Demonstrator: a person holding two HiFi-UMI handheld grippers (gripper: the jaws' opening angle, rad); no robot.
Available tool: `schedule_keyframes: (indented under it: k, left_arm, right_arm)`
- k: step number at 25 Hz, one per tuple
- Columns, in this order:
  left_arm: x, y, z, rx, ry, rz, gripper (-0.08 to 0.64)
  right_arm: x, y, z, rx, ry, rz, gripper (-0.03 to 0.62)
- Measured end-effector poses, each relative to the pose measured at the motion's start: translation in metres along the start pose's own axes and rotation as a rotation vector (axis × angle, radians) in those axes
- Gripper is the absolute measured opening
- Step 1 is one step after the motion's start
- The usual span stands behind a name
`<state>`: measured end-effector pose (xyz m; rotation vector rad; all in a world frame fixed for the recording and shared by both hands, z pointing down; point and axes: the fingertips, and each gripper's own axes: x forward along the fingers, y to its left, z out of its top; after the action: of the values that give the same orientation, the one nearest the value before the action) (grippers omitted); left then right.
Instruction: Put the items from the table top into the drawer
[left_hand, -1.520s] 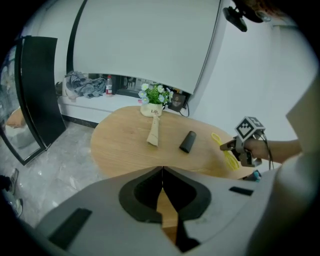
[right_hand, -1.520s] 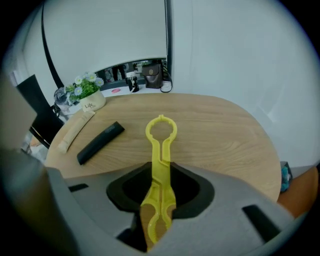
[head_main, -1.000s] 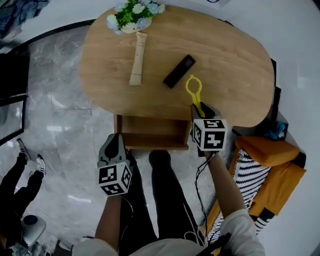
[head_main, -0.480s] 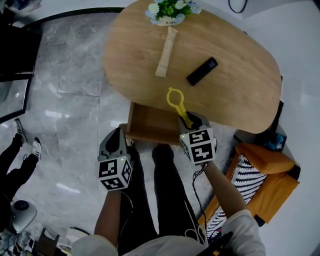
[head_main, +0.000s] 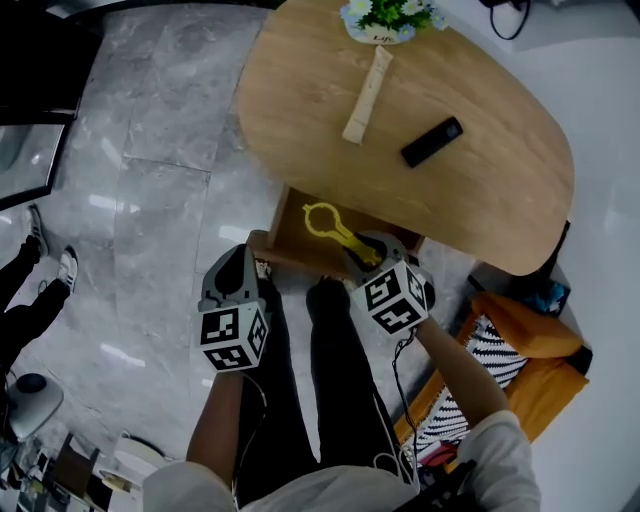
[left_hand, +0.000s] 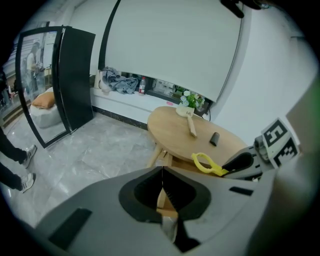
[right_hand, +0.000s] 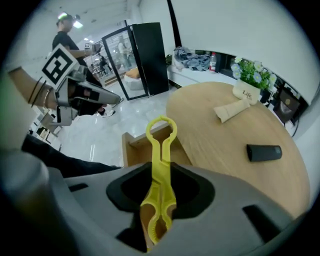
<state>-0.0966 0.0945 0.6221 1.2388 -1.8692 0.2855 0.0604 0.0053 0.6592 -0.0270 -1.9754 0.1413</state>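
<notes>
A yellow plastic tool with a ring end (head_main: 330, 225) sticks out of my right gripper (head_main: 360, 255), which is shut on its handle. The ring hangs over the open wooden drawer (head_main: 288, 238) under the oval table (head_main: 490, 200). In the right gripper view the yellow tool (right_hand: 160, 160) runs between the jaws of the right gripper (right_hand: 160, 192) toward the drawer (right_hand: 134, 150). On the table lie a black remote (head_main: 432, 142) and a beige pouch (head_main: 367, 82). My left gripper (head_main: 238, 268) hovers left of the drawer; in its own view the left gripper (left_hand: 162, 192) is shut and holds nothing.
A pot of flowers (head_main: 385, 15) stands at the table's far end. The person's dark-trousered legs (head_main: 330, 380) are just before the drawer. An orange cushion and striped fabric (head_main: 520, 330) lie to the right. A bystander's feet (head_main: 40, 280) and dark cabinets are at left.
The right gripper has carried the yellow tool off the table's near edge, leftward and down over the open drawer, rolling as it went. The left gripper has shifted a little toward the drawer.
</notes>
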Motion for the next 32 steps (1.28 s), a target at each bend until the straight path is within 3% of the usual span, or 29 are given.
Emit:
schedule_keyframes:
  k: [3,6,16,24,32]
  left_arm:
    - [-0.002,0.002,-0.003,-0.007,0.000,0.008,0.008]
    - [-0.003,0.002,-0.006,-0.017,0.003,0.012,0.008]
    - [0.006,-0.007,-0.005,-0.013,0.005,-0.002,0.008]
    - [0.015,-0.010,0.001,-0.003,0.013,-0.012,0.008]
    - [0.028,-0.002,0.012,-0.015,0.022,-0.020,0.008]
  right_arm:
    - [0.006,0.007,-0.006,-0.060,0.046,0.021,0.115]
    - [0.008,0.006,-0.009,-0.042,0.055,0.019,0.195]
    - [0.004,-0.007,-0.014,0.086,0.020,-0.017,0.187]
    - [-0.001,-0.034,0.017,0.248,-0.100,-0.038,0.187]
    - [-0.010,-0.113,0.078,0.450,-0.229,-0.149,0.187]
